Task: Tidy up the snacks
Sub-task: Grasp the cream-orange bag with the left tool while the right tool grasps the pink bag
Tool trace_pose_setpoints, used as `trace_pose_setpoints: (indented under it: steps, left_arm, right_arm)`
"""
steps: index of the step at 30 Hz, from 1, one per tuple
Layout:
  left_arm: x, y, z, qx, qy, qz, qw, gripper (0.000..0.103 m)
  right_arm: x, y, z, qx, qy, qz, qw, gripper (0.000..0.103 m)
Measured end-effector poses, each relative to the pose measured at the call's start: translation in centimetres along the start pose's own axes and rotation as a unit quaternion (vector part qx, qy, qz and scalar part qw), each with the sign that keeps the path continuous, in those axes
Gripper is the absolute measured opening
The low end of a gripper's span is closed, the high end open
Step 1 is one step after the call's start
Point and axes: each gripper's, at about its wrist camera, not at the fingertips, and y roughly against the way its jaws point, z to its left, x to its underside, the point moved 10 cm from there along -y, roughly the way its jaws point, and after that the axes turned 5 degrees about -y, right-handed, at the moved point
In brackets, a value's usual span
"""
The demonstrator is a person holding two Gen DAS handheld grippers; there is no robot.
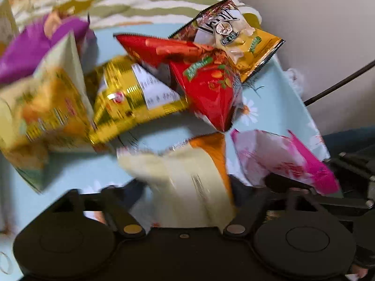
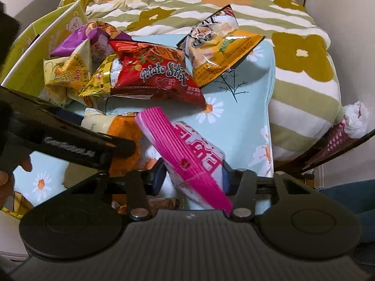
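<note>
My left gripper (image 1: 187, 192) is shut on a cream and orange snack packet (image 1: 185, 175), which stands up between its fingers. The right wrist view shows that packet (image 2: 124, 126) with the left gripper's finger lying across it. My right gripper (image 2: 193, 178) is shut on a pink and white packet (image 2: 187, 154), with its blue pads pressing both sides. That pink packet (image 1: 281, 159) also shows at the right of the left wrist view. Behind them a pile holds a red Potato Stix packet (image 2: 159, 75), a gold packet (image 1: 131, 98) and a yellow-orange packet (image 2: 220, 53).
The snacks lie on a light blue daisy-print cloth (image 2: 246, 98). A purple packet (image 2: 77, 42) and a pale yellow corn packet (image 2: 68, 72) lean at a yellow-green box (image 2: 35, 46) on the left. A striped floral blanket (image 2: 304, 70) lies behind and right, with an ice-cream-cone toy (image 2: 346, 128).
</note>
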Motion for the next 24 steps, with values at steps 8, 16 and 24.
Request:
trace_pose_setpoints:
  steps: [8,16,24]
  left_arm:
    - [0.6,1.7,0.1,-0.02,-0.021,-0.021,0.9994,0.064]
    - [0.8,4.0,0.7,-0.026,-0.004,-0.041,0.9988,0.064]
    - [0.9,6.1,0.5,-0.026,-0.002,-0.062,0.9977,0.064]
  right_arm:
    - [-0.1,0.5,0.5,-0.007,-0.011,-0.013,1.0,0.036]
    - [-0.1,1.3,1.2,-0.015,-0.016,-0.027,0.999,0.03]
    - [-0.8,2.9,1.1,-0.018,-0.025,-0.054,0.998,0.027]
